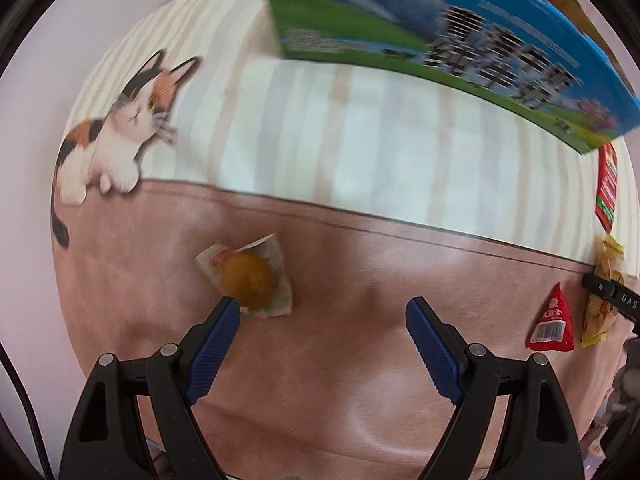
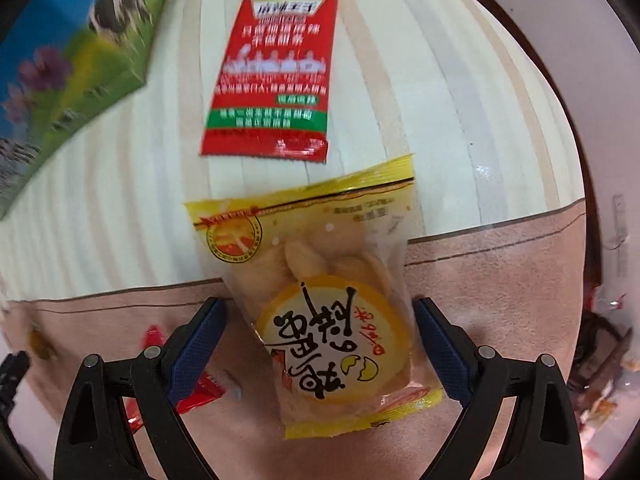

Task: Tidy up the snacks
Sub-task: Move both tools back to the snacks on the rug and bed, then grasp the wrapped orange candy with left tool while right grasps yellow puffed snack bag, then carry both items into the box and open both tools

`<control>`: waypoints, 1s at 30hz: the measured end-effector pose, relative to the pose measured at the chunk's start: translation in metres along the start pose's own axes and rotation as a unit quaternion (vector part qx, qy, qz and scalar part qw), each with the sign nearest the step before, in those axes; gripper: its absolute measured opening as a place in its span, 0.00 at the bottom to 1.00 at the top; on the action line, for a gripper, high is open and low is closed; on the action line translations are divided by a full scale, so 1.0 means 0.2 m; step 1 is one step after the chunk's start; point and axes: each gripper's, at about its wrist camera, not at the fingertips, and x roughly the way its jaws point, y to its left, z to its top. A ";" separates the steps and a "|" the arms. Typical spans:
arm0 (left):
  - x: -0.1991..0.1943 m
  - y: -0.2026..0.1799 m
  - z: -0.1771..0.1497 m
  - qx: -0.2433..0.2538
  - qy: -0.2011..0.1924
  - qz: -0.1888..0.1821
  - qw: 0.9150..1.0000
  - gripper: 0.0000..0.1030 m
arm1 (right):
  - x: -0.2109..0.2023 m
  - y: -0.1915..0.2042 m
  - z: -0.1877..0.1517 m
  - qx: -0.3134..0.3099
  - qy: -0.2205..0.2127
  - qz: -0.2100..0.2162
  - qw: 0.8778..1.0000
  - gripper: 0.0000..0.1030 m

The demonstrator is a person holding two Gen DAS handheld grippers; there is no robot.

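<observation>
The left tongs point(image 1: 322, 308) gape open over the counter point(image 1: 360, 360), a wrapped round cake point(image 1: 248, 280) at their ten o'clock. The right tongs point(image 2: 318, 308) stand open astride a yellow snack bag point(image 2: 332, 304), untouched; a red packet point(image 2: 276, 68) lies at twelve o'clock.

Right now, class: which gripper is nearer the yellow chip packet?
Right. The right gripper straddles the yellow chip packet, jaws open; the left gripper hangs well aside, by the wrapped bun.

Cat-print tablecloth point(image 1: 320, 152), pale wall point(image 1: 120, 0)
</observation>
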 end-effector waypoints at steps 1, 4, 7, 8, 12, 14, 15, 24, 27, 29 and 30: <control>-0.01 0.04 -0.01 -0.012 0.000 -0.002 1.000 0.82 | 0.00 0.01 0.00 -0.001 0.001 0.000 1.000 0.91; -0.02 0.17 -0.02 -0.052 0.000 -0.009 0.999 0.82 | -0.03 0.04 -0.01 -0.014 -0.001 0.015 1.000 0.73; 0.02 0.34 -0.05 -0.110 0.021 -0.026 0.993 0.82 | -0.05 0.09 -0.02 -0.030 -0.005 0.035 0.999 0.63; 0.04 0.39 -0.06 -0.128 0.031 -0.035 0.991 0.82 | -0.06 0.11 -0.02 -0.034 -0.006 0.038 0.999 0.62; 0.14 0.54 -0.09 -0.187 0.066 -0.080 0.977 0.82 | -0.07 0.20 -0.03 -0.041 -0.009 0.055 0.998 0.61; 0.17 0.57 -0.09 -0.200 0.072 -0.094 0.973 0.82 | -0.07 0.26 -0.03 -0.052 -0.007 0.062 0.997 0.61; 0.19 0.58 -0.09 -0.202 0.074 -0.098 0.972 0.82 | -0.07 0.29 -0.03 -0.056 -0.008 0.063 0.996 0.61; 0.34 0.52 -0.01 -0.191 0.080 -0.120 0.971 0.41 | -0.05 0.51 -0.06 -0.105 -0.001 0.052 0.993 0.61; 0.32 0.46 -0.04 -0.172 0.075 -0.119 0.975 0.40 | -0.04 0.55 -0.09 -0.117 -0.001 0.045 0.992 0.61; 0.29 0.45 -0.07 -0.167 0.069 -0.116 0.977 0.40 | -0.05 0.56 -0.11 -0.117 -0.001 0.048 0.992 0.60; 0.28 0.43 -0.08 -0.166 0.069 -0.119 0.977 0.40 | -0.05 0.55 -0.10 -0.115 -0.003 0.052 0.992 0.59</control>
